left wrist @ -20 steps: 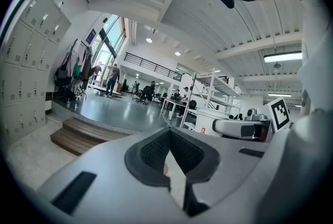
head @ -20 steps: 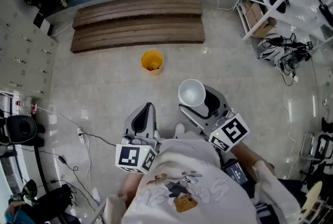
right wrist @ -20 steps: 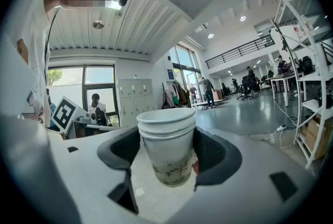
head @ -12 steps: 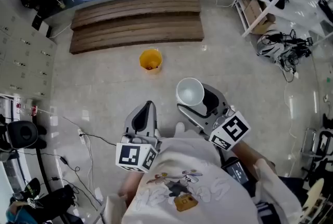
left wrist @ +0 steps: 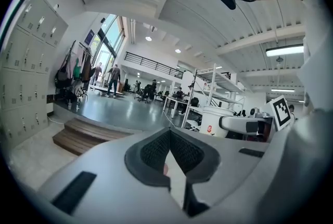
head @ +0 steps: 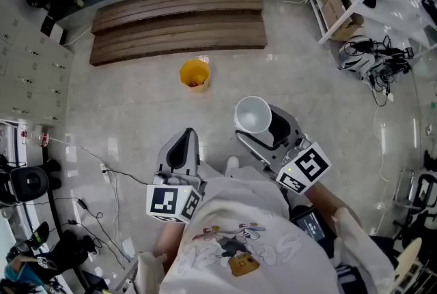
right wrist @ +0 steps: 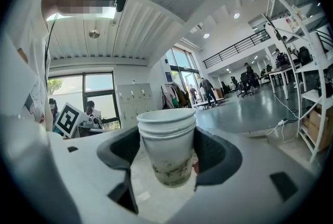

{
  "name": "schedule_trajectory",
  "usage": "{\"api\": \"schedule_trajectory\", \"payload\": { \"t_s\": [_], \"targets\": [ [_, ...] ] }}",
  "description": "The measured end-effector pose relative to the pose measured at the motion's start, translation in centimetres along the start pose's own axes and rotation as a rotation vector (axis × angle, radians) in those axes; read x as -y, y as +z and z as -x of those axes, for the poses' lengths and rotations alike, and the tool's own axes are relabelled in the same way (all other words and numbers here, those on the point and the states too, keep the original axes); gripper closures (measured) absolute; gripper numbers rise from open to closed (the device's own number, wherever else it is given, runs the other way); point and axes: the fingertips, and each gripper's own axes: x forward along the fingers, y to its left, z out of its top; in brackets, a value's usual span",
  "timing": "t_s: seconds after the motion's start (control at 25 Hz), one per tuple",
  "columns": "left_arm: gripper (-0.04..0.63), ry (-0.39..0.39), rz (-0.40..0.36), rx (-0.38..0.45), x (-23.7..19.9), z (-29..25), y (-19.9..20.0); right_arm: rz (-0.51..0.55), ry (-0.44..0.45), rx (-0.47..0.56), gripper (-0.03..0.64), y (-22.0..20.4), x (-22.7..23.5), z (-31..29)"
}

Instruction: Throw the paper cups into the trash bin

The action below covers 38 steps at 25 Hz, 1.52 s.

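Closest in, the left hand-held gripper (left wrist: 169, 137) rides with jaws together, nothing in them. The right hand-held gripper (right wrist: 166, 168) is clamped on stacked cups (right wrist: 166, 137), upright, carried above the floor. Step in hand: the carry. The yellow bin (head: 194, 74) sits well ahead, before the steps (head: 177, 23). Next, I'd say: get over its mouth, then release.
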Motion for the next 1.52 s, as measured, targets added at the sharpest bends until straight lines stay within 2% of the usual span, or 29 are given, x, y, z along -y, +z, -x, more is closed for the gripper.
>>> {"api": "schedule_trajectory", "payload": {
  "t_s": [0.16, 0.32, 0.56, 0.76, 0.96, 1.12, 1.36, 1.52],
  "targets": [
    [0.589, 0.065, 0.021, 0.003, -0.9, -0.2, -0.6, 0.004, 0.012, -0.012, 0.285, -0.6, 1.7, -0.2],
    [0.589, 0.094, 0.033, -0.012, -1.8, -1.4, -1.1, -0.012, 0.030, -0.025, 0.285, -1.0, 3.3, -1.6],
    [0.590, 0.113, 0.060, -0.003, -7.4, -4.8, -0.5, -0.002, 0.058, -0.055, 0.285, -1.1, 4.7, -8.1],
    [0.589, 0.100, 0.095, 0.005, -14.4, -10.0, 2.1, 0.002, 0.059, -0.090, 0.285, -0.5, 6.7, -16.8],
    [0.589, 0.040, 0.057, 0.015, -21.4, -15.3, 6.2, 0.027, 0.045, -0.103, 0.285, 1.0, 8.6, -26.2],
    [0.589, 0.005, 0.050, -0.011, -26.6, -18.4, 7.6, -0.030, 0.031, -0.086, 0.285, 2.3, 9.9, -32.5],
    [0.590, -0.037, 0.061, -0.001, -30.8, -21.5, 10.2, -0.020, -0.006, -0.080, 0.285, 4.1, 11.7, -38.5],
    [0.590, -0.033, 0.079, -0.003, -32.9, -23.7, 10.7, -0.002, 0.004, -0.100, 0.285, 4.6, 12.9, -41.4]
  ]
}}
